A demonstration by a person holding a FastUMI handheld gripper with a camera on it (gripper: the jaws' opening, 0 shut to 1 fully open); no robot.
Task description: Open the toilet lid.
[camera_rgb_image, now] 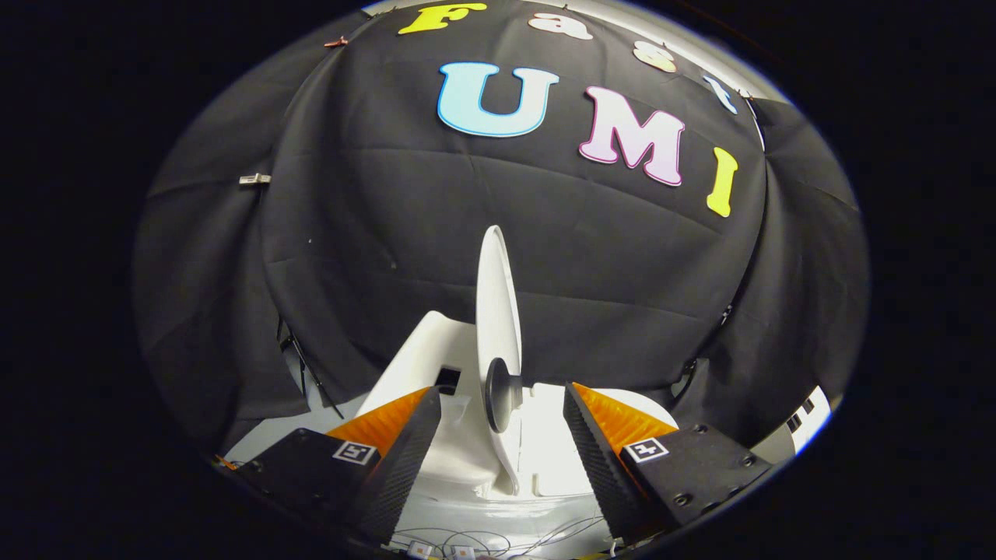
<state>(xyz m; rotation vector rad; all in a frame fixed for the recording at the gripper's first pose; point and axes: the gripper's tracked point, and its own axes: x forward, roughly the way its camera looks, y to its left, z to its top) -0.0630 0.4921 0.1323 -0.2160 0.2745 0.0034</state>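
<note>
your jaws stand wide apart, gripping nothing; the gripper [502, 424] has the toilet lid [498, 311] rising between its fingers, touching neither. the lid stands upright, edge-on to you, long axis vertical, a dark round knob [500, 393] low on its face. the white toilet [436, 350] sits under it. no readable writing on it.

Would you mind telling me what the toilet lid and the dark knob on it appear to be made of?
The toilet lid, standing raised on edge, looks like smooth glossy white plastic, given its thin profile and soft sheen. The knob looks like matte dark rubber or plastic, possibly a suction cup; I cannot be sure. The tool is open, its fingers either side of the knob.
</note>
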